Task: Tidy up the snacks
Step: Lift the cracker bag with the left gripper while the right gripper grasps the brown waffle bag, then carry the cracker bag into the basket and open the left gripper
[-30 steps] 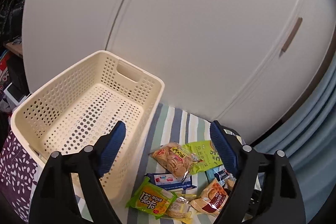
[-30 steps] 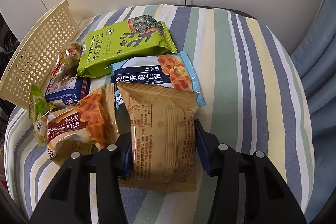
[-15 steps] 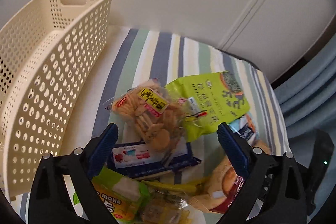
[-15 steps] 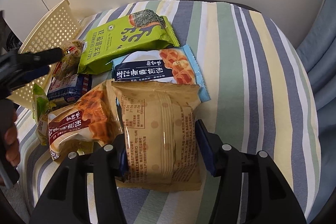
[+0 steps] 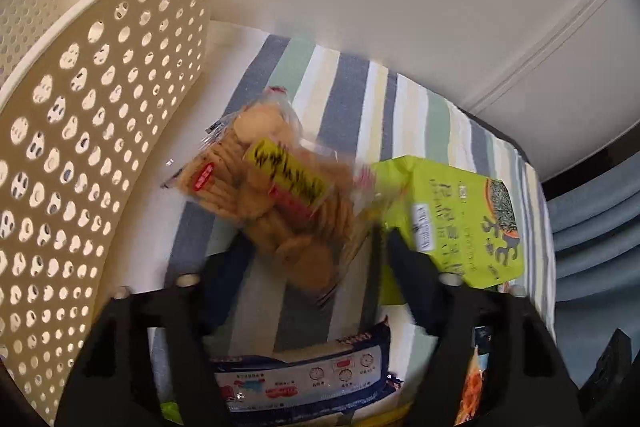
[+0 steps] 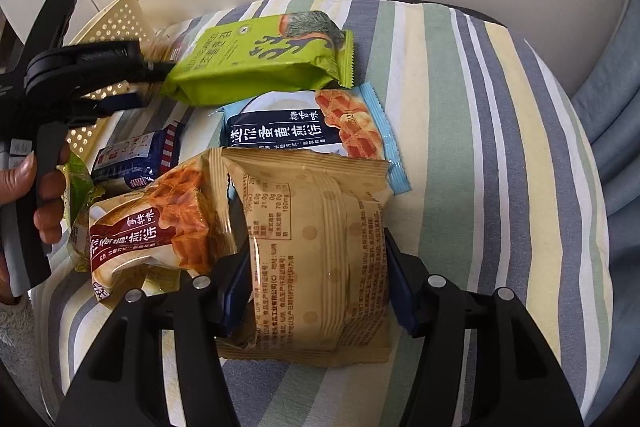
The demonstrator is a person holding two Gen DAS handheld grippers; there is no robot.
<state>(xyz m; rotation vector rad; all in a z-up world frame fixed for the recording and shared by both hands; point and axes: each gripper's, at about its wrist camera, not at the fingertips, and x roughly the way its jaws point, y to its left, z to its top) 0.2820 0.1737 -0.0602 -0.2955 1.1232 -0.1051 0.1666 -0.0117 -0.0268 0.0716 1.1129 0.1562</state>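
Note:
A clear cracker bag [image 5: 280,187] with a yellow label lies beside the cream perforated basket [image 5: 80,115], blurred by motion. My left gripper [image 5: 310,267] has its fingers pressed against the bag's near end; it also shows in the right wrist view as the left gripper [image 6: 156,83], held by a hand [image 6: 24,179]. My right gripper [image 6: 318,287] is shut on a tan snack packet [image 6: 316,235], its blue pads pressing both sides. Around it lie a green seaweed pack [image 6: 260,63], a blue-white waffle packet [image 6: 304,123], a red-brown waffle packet [image 6: 152,227] and a dark blue packet [image 6: 136,159].
Everything rests on a striped cushion [image 6: 500,147] that drops off at its right and near edges. White cabinet doors [image 5: 400,7] stand close behind. A blue curtain [image 5: 592,219] hangs on the right. The basket corner [image 6: 116,23] shows at far left.
My left gripper swung from over the basket down to the cracker bag, and its fingers narrowed around it. My right gripper stayed shut on the tan packet, barely shifting.

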